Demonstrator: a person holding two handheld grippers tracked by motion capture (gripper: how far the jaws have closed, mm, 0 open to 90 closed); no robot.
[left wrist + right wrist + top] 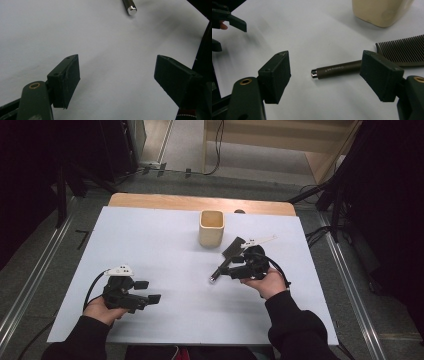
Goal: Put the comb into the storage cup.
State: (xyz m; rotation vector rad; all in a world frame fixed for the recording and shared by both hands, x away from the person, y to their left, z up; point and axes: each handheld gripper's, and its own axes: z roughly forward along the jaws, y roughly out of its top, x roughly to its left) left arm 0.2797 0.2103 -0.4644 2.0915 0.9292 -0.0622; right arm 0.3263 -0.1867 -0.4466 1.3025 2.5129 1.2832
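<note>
Beige cup [211, 228] stands upper centre on the desk [150, 245], contents unseen; comb [404, 50] beside open right claw [324, 75]; left claw [116, 77] open.

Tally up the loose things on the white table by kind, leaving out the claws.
Beige cup: 1
Dark comb: 1
Brown metal-tipped pen: 1
Total: 3

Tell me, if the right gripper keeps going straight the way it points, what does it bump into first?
Probably the dark comb handle, lying on the white table between the right gripper's open jaws. Depth is hard to judge.
</note>
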